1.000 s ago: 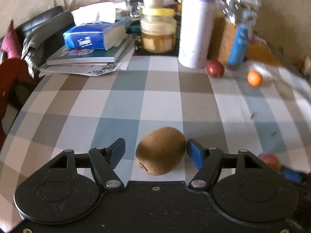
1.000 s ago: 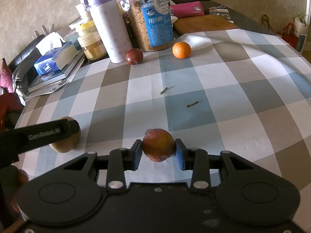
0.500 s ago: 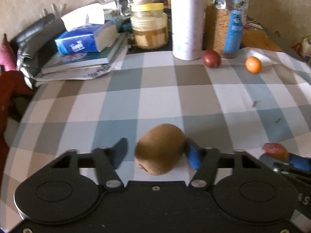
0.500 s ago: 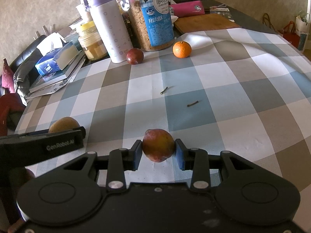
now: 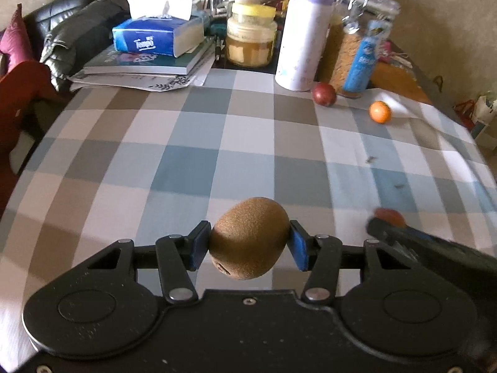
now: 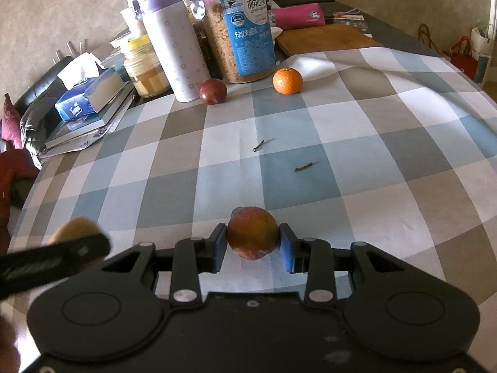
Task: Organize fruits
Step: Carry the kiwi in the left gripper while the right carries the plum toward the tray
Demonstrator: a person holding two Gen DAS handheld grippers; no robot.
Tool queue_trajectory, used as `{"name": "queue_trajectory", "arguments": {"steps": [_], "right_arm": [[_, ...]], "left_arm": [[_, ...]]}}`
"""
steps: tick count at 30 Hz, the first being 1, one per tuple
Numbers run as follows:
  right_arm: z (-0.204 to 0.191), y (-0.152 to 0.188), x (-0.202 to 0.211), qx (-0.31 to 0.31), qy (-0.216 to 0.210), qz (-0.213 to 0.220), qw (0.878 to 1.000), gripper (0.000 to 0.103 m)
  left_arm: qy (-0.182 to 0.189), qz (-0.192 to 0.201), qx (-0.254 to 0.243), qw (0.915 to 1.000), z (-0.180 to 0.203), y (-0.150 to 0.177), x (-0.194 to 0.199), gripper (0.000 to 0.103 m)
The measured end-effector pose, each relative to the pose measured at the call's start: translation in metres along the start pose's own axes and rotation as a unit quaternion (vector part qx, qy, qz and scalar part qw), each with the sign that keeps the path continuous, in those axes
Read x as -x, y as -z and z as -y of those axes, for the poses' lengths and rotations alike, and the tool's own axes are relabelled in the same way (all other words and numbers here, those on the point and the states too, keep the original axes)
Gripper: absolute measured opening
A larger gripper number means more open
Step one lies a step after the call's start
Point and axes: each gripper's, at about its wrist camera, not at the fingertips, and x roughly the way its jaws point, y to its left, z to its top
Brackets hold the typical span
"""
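A brown kiwi (image 5: 250, 237) hangs a little above the checked tablecloth (image 5: 192, 161), with my left gripper (image 5: 248, 245) shut on it, both blue pads against its sides. In the right wrist view the same kiwi (image 6: 74, 227) shows at the left, behind the blurred left gripper's finger. My right gripper (image 6: 253, 245) has its jaws closing on a red-yellow fruit (image 6: 252, 231) that rests on the cloth, pads at both its sides. A dark red plum (image 6: 212, 91) and a small orange (image 6: 287, 80) lie at the far side.
Along the back stand a lilac thermos (image 6: 174, 40), a tall blue-labelled jar (image 6: 242, 25), a yellow-lidded jar (image 5: 250, 40), and a tissue box (image 5: 155, 37) on stacked books. A wooden board (image 6: 323, 39) lies back right. Two small twigs (image 6: 259, 146) lie mid-cloth.
My left gripper's pads came together on the kiwi and carried it up off the cloth. The right gripper stayed in place around the red-yellow fruit.
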Motion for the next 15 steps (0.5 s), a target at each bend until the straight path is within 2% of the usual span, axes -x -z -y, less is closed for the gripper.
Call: {"name": "queue_trajectory", "arguments": {"steps": [4,10,15], "right_arm": [[0.004,0.000,0.002,-0.003,-0.011,0.000,1.000,0.037],[0.004,-0.003,0.017,0.009,-0.003,0.029,1.000,0.037],[0.010,-0.003,0.050,-0.009,-0.041,0.030,0.999,0.037]], "left_arm": [[0.006,0.013,0.003,0.9999,0.001,0.021,0.033,0.058],[0.026,0.024,0.019,0.9992,-0.005,0.057,0.075,0.058],[0.040,0.021,0.025,0.9987,-0.008,0.082,0.096,0.058]]}}
